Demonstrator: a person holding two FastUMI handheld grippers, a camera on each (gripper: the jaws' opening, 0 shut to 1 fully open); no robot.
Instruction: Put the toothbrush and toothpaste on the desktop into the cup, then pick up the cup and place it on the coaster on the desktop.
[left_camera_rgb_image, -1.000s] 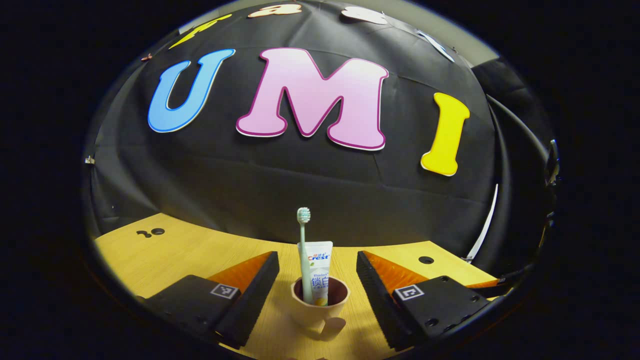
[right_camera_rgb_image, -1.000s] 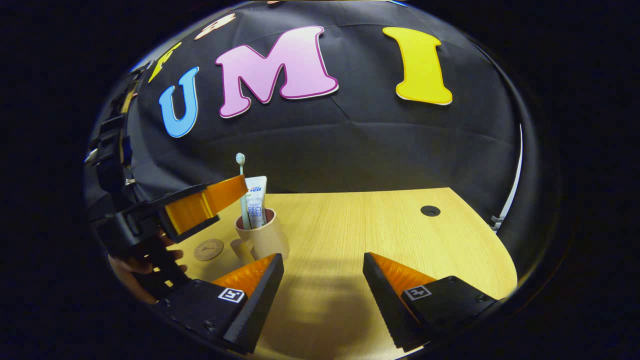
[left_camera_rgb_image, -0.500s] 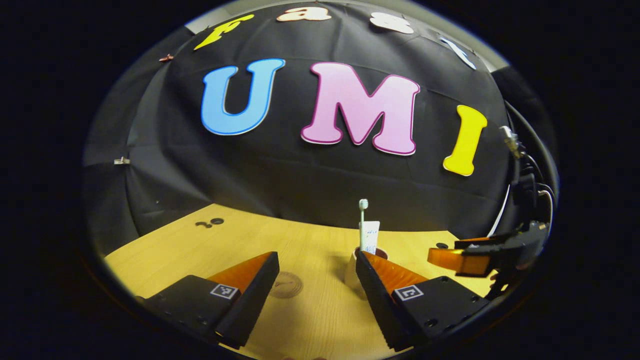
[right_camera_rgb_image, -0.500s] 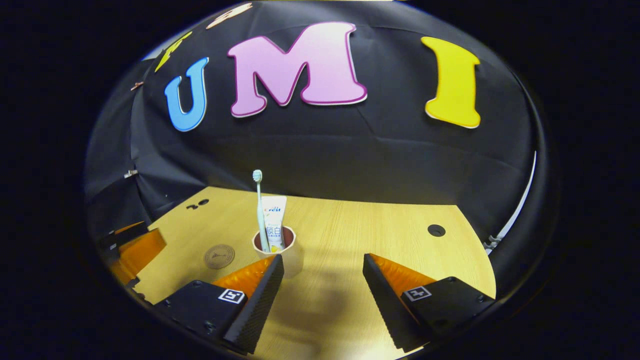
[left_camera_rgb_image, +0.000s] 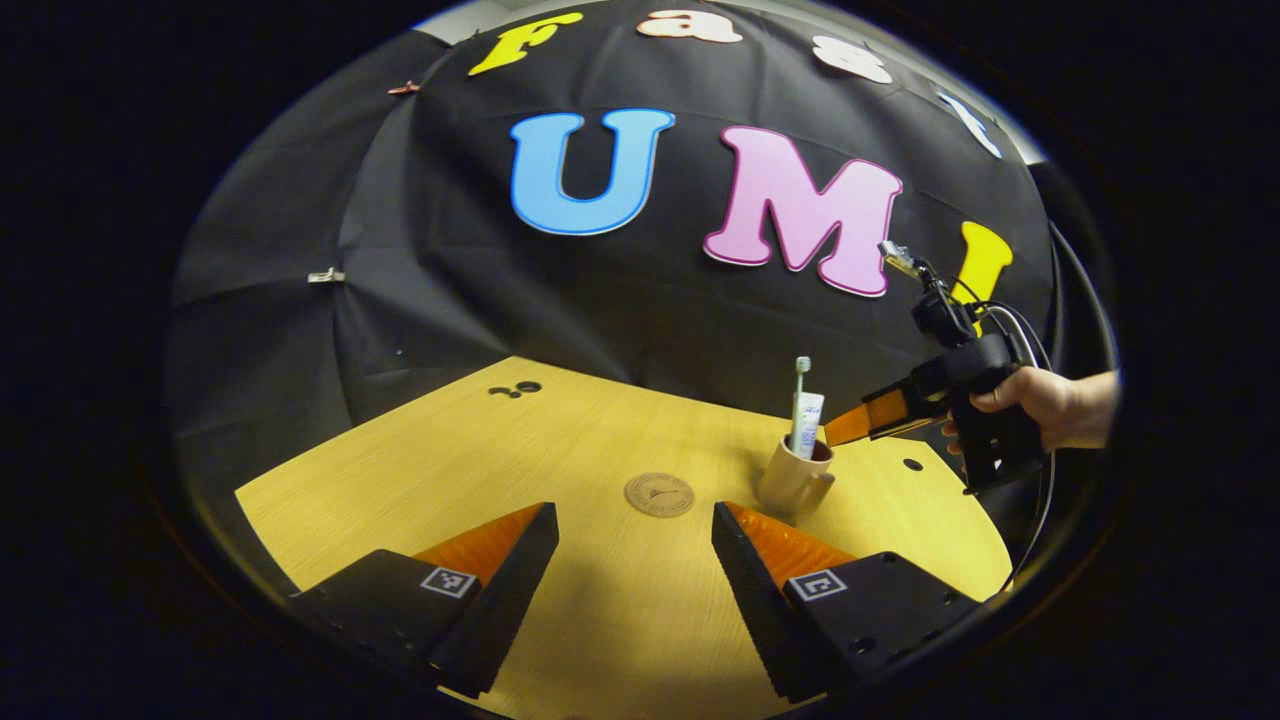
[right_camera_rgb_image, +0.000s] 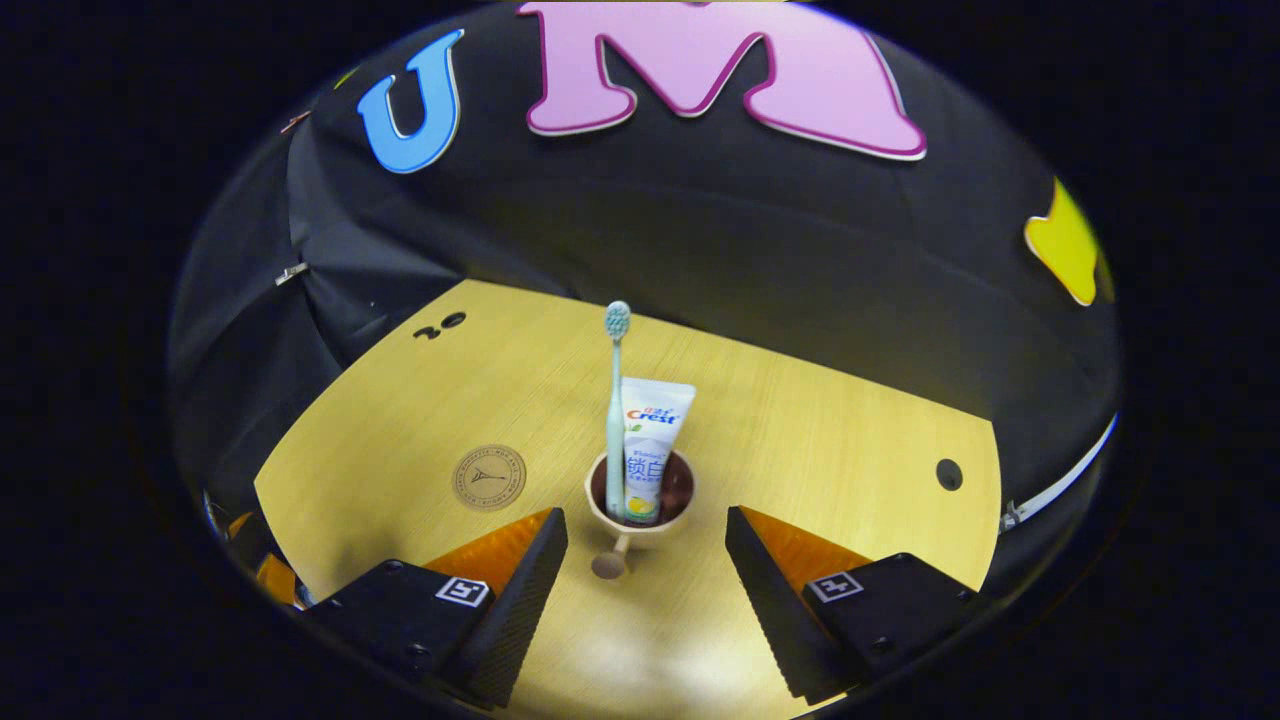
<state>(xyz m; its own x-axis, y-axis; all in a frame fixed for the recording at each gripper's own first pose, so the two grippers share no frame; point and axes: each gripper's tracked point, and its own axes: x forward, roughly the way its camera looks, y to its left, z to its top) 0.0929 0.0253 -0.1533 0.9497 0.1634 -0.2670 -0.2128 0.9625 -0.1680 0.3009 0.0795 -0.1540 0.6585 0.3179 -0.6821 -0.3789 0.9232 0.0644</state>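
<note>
The beige plastic cup (right_camera_rgb_image: 638, 515), holding the upright pale green toothbrush (right_camera_rgb_image: 615, 410) and white toothpaste tube (right_camera_rgb_image: 650, 445), stands on the wooden tabletop (right_camera_rgb_image: 800, 440) just ahead of the wide-open, empty right tongs (right_camera_rgb_image: 646, 545), beside the round brown coaster (right_camera_rgb_image: 489, 477), while the left tongs (left_camera_rgb_image: 635, 540) gape empty nearby.

You get even, bright light from above on the desk (right_camera_rgb_image: 800, 440); the booth wall behind stays dim. Soft shadows spread between your jaws in both views, and a pale glare patch sits low in the right gripper view. Focus is sharp centrally; fisheye bending curves the desk edges.
</note>
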